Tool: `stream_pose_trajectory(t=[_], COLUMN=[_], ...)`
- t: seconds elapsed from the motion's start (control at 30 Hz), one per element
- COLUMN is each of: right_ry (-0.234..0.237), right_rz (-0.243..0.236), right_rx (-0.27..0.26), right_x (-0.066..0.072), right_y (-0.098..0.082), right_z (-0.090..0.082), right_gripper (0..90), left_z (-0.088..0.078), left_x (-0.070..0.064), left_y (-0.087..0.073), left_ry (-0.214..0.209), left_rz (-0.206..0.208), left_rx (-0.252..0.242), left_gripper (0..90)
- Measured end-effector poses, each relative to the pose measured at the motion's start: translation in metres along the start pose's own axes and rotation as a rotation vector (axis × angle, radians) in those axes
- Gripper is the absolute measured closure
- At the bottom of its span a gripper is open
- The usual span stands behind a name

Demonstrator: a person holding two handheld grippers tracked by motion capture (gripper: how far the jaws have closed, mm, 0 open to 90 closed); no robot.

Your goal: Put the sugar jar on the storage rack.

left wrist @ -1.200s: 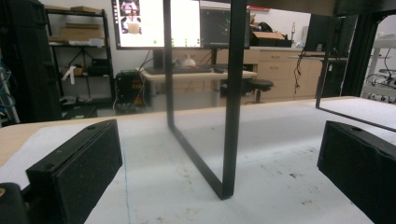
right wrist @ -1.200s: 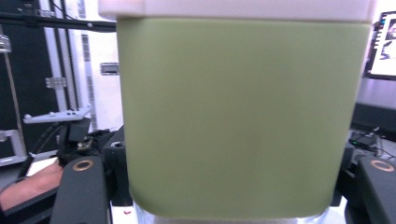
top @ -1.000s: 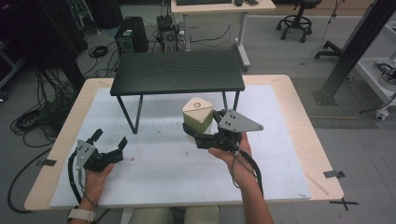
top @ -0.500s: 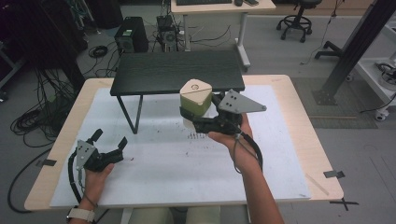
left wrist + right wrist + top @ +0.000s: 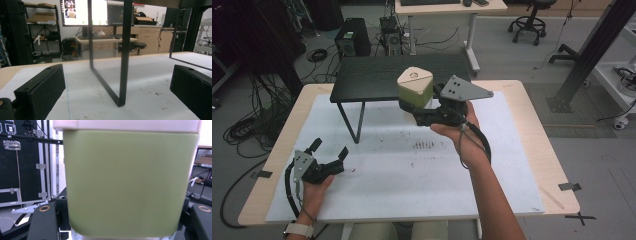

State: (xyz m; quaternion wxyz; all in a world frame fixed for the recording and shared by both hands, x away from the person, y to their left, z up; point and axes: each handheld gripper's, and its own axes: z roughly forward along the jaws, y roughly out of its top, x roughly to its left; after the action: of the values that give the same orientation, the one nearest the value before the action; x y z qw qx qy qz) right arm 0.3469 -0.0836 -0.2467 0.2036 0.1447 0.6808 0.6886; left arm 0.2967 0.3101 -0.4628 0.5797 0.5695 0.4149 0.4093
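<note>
A green container [image 5: 414, 95] with a cream, rounded three-cornered lid hangs in the air at the front edge of the small black table [image 5: 377, 75]. My right gripper [image 5: 418, 111] is shut on its lower part, and the person's hand holds it up from below. In the right gripper view the green wall [image 5: 125, 182] sits close between the two jaws of the right gripper [image 5: 121, 222]. My left gripper [image 5: 331, 149] rests open on the white mat [image 5: 412, 170] at the front left, with nothing between its jaws. In its own view the left gripper [image 5: 117, 86] faces a leg of the black table [image 5: 125, 50].
The black table stands on thin metal legs [image 5: 353, 120] at the back of the mat. Small dark marks [image 5: 424, 145] dot the mat's middle. The wooden tabletop's edge [image 5: 537, 135] runs around the mat. Cables [image 5: 247, 125] lie on the floor at left.
My right gripper has risen with the green container and moved farther from the person, toward the black table's front edge. The left gripper has stayed in place.
</note>
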Motion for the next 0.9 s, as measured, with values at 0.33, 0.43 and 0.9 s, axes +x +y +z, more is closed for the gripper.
stream_pose_trajectory(t=[0.33,0.43,0.9], right_ry=[0.012,0.02,0.027], right_rz=[-0.004,-0.001,0.001], right_rx=[-0.002,-0.008,-0.008], right_x=[-0.011,-0.016,-0.034], right_y=[0.012,0.015,0.025], right_z=[0.018,0.027,0.06], right_gripper=[29.9,29.9,29.9], left_z=[0.0,0.0,0.0], left_x=[0.0,0.0,0.0], left_y=[0.0,0.0,0.0], left_ry=[0.006,0.005,0.005], left_rz=[0.001,0.0,0.001], left_rx=[0.002,0.001,0.003], left_gripper=[0.2,0.2,0.2])
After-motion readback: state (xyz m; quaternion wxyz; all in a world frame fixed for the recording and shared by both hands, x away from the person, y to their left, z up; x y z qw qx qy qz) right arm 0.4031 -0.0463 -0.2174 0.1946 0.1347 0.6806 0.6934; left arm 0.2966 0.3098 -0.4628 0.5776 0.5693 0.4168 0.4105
